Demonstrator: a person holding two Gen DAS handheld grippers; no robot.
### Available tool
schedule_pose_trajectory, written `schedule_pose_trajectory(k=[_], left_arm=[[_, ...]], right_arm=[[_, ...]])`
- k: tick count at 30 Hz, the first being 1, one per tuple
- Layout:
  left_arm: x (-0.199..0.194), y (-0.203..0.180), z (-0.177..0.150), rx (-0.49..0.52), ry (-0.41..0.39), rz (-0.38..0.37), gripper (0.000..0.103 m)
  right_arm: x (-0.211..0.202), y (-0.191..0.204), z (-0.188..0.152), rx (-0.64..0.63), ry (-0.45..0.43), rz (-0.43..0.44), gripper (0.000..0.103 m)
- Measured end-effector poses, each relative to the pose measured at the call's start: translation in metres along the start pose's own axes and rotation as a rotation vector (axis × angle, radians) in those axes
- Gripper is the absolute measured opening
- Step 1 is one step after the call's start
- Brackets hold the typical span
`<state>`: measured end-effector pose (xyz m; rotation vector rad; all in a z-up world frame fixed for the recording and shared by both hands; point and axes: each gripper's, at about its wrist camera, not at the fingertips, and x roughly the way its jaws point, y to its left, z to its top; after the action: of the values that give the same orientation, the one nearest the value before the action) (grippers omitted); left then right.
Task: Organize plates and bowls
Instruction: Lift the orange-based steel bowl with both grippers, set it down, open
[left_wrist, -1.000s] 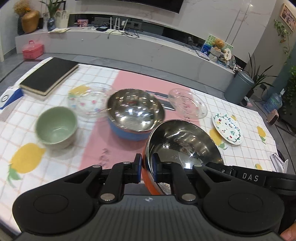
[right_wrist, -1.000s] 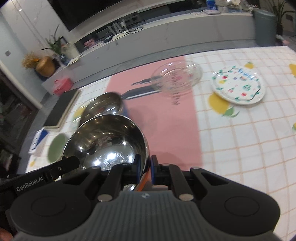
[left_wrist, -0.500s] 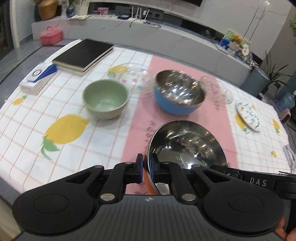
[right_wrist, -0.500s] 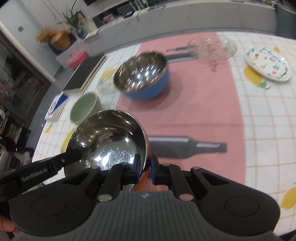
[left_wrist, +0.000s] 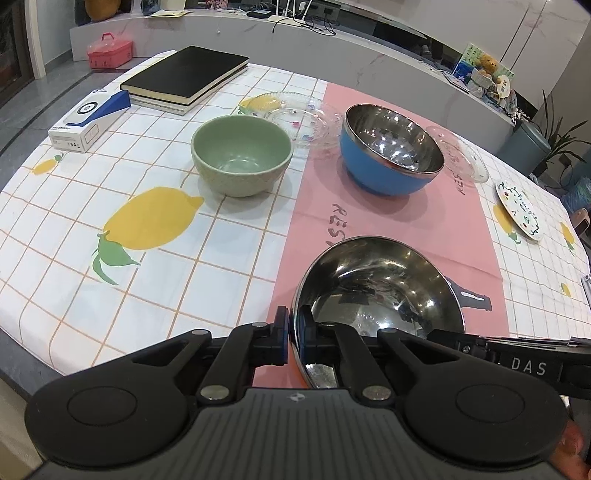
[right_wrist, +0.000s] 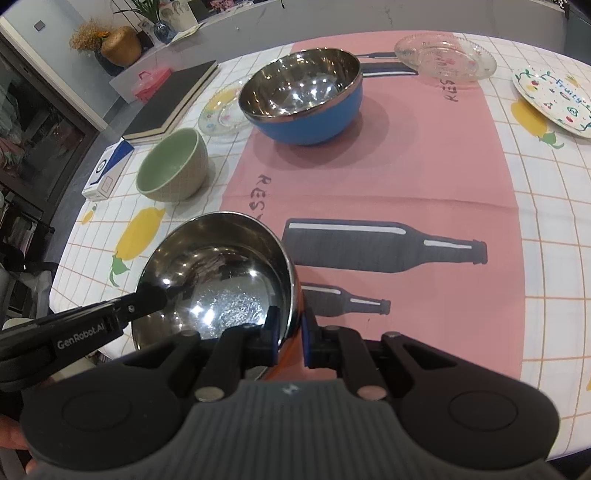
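A steel bowl with an orange outside (left_wrist: 376, 295) (right_wrist: 218, 273) hangs over the near part of the table, held from both sides. My left gripper (left_wrist: 292, 334) is shut on its left rim, and my right gripper (right_wrist: 290, 332) is shut on its right rim. Farther back stands a blue steel-lined bowl (left_wrist: 391, 151) (right_wrist: 303, 96) on the pink cloth strip. A green bowl (left_wrist: 242, 153) (right_wrist: 171, 166) sits to its left. Two clear glass plates (left_wrist: 304, 116) (left_wrist: 461, 153) flank the blue bowl, and a white painted plate (left_wrist: 519, 208) (right_wrist: 557, 99) lies at the right.
Stacked black books (left_wrist: 188, 79) and a blue-and-white box (left_wrist: 88, 118) lie at the far left of the table. The cloth (right_wrist: 443, 177) has a pink strip with printed bottles. A long low counter (left_wrist: 332, 51) runs behind the table. The table's near edge (left_wrist: 33, 354) is close.
Both grippers have drawn the orange steel bowl back toward the near edge and lower; the blue bowl and plates now lie farther ahead. The grips have not changed.
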<state>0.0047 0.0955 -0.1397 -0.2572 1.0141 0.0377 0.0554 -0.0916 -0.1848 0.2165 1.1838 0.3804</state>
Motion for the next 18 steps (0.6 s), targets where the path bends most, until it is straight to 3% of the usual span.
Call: schedule_pose_trajectory(k=[9, 13, 18], left_arm=[[0.004, 0.001, -0.002, -0.008, 0.019, 0.016, 0.009], [-0.002, 0.003, -0.001, -0.018, -0.004, 0.02, 0.028], [-0.018, 0.001, 0.004, -0.015, -0.051, 0.019, 0.029]], right_arm=[[-0.001, 0.005, 0.0, -0.019, -0.004, 0.003, 0.016], [-0.005, 0.004, 0.001, -0.018, -0.019, -0.01, 0.035], [-0.014, -0.003, 0.003, 0.003, -0.039, -0.007, 0.035]])
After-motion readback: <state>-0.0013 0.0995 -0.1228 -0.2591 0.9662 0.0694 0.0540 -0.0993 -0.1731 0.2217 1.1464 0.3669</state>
